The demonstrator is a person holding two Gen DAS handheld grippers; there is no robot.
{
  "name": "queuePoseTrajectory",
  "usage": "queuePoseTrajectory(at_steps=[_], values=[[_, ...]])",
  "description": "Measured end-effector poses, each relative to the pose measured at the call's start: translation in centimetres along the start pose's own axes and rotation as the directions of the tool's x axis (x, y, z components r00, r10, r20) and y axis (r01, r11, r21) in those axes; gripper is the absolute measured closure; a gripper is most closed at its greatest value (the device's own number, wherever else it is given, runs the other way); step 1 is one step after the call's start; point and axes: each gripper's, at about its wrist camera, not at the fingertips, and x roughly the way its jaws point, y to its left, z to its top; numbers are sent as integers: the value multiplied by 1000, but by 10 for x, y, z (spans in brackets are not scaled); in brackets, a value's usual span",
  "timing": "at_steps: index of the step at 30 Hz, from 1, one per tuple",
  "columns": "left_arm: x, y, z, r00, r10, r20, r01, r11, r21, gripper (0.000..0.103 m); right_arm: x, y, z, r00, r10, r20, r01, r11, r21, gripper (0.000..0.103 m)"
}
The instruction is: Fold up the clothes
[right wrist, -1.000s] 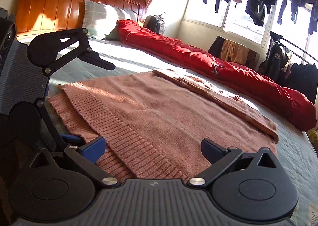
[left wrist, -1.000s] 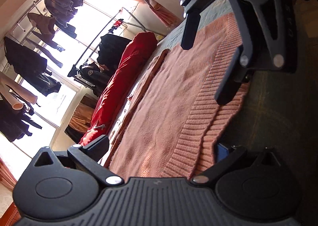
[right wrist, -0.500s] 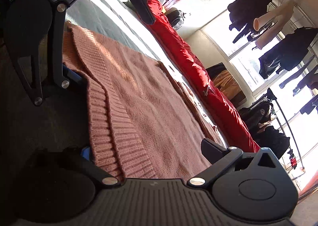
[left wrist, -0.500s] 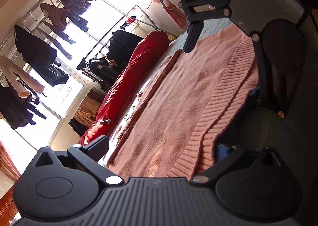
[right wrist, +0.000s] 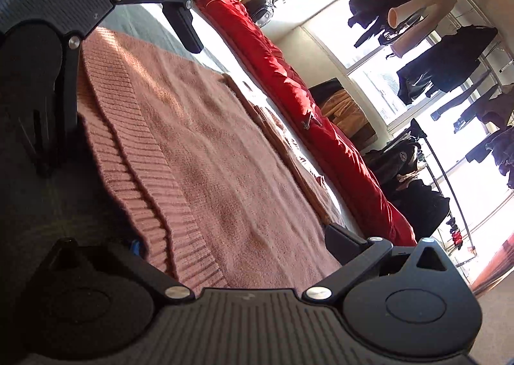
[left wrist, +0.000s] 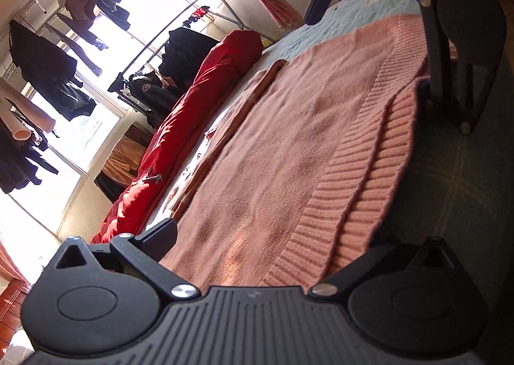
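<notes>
A pink knitted sweater lies flat on the bed, its ribbed hem nearest to me. My left gripper is open and tipped on its side, with the hem's edge between its jaws. One finger sits above the knit; the other is hidden under the hem. My right gripper is open the same way further along the hem, its blue-padded finger tucked beneath the ribbing. Each gripper shows in the other's view: the right gripper and the left gripper.
A long red quilt roll lies along the bed's far side. Behind it stand a clothes rack with dark garments and bright windows. Dark checked bedding lies in front of the hem.
Both grippers have rolled onto their sides and dropped to the bed. The ribbed hem now sits between each pair of open jaws. The sweater itself has not moved.
</notes>
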Motion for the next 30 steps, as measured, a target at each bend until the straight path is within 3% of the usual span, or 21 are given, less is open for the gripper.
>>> queuePoseTrajectory(at_steps=[6,11,16,20,22,24,26,30], values=[[-7,11,-23,997,36,-73,-31,997,66,3,10,-16,-35,990,-59,-126,56,998,-26,0],[-8,5,-20,996,-34,-83,49,982,182,23,17,-25,-47,982,-66,-174,61,998,-31,0],[-4,7,-16,985,-98,-141,138,941,310,26,24,-37,-55,974,-26,-227,12,998,-66,0],[5,24,-12,961,-145,-237,207,942,263,25,29,-51,-59,967,20,-255,-33,998,-47,0],[7,25,-10,948,-167,-273,234,943,237,32,29,-52,-58,968,59,-245,-72,996,-45,3],[8,21,-7,933,-199,-301,277,929,244,54,30,-55,-58,966,103,-236,-115,993,-38,9],[9,20,-5,910,-244,-336,335,909,248,69,32,-62,-59,956,187,-226,-189,982,10,21],[16,28,1,861,-320,-396,419,886,195,89,37,-81,-61,903,372,-214,-348,927,143,49]])
